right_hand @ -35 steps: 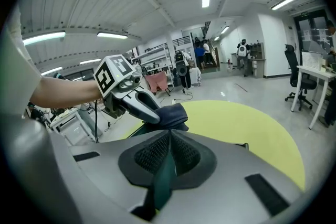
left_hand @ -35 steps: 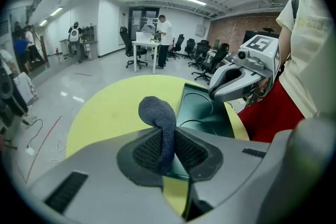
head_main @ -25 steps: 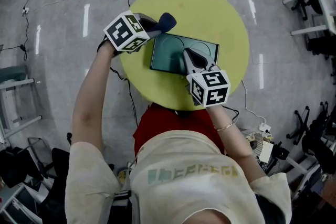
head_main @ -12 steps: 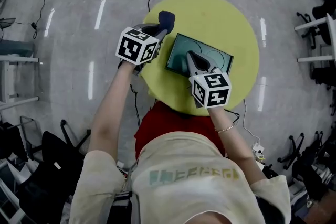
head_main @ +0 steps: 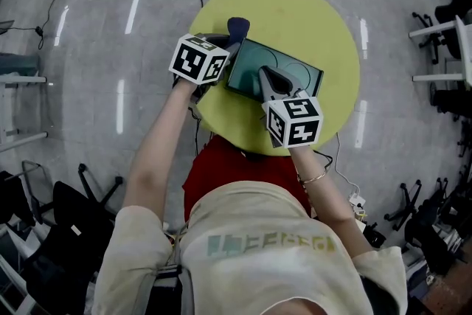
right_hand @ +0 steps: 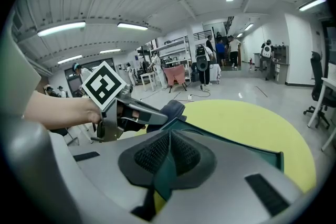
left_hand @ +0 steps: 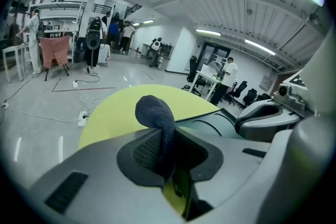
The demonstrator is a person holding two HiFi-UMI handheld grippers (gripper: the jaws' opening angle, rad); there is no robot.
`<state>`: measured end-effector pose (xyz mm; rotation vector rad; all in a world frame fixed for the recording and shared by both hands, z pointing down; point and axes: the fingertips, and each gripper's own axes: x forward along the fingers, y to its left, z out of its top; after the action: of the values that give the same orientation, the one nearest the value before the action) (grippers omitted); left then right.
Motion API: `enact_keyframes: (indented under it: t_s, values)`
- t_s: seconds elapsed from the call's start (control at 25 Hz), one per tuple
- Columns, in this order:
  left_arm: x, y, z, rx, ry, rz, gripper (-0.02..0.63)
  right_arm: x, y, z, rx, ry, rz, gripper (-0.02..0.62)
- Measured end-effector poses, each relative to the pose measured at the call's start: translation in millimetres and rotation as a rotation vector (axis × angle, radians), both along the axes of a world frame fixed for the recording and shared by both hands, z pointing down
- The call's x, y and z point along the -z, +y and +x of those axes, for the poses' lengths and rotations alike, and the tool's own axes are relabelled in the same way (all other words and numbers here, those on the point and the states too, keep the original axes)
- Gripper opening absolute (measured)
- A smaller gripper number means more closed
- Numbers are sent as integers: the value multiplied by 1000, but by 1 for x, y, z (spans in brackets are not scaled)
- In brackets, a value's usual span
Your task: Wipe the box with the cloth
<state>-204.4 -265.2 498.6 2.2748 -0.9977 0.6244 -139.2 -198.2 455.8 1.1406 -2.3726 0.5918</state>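
So the flat, dark-teal rectangular box sits on the round yellow-green table, turned a bit skew to the person.

The right gripper reaches in over the box's near edge with its jaws pinched shut on that edge. In the right gripper view the teal wall runs straight in between them. Pretty sure that's just to pin the box so it doesn't skate around once the rubbing starts.

The left gripper is just off the box's left edge, up by the far-left corner. Its jaws are clamped tight on a dark blue knitted cloth, with a rounded wad poking out past the tips as the wiping end. The wad is right beside the box's corner, but no view settles whether it actually touches.

The box's top looks barely covered so far. A sweep across it would need to steer round the right gripper parked on the near edge.
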Motion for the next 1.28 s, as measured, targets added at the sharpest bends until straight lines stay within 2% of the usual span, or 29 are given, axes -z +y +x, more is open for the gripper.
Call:
enact_keyframes:
  t_s: [0.52,1.28]
  values:
    - [-3,51,-5,-82,-9,-34,71,-4,19,1,-9,6,-3,38]
    - [-4,119,-12,-82,3,-73,71,-1,48,-1,10,9,7,38]
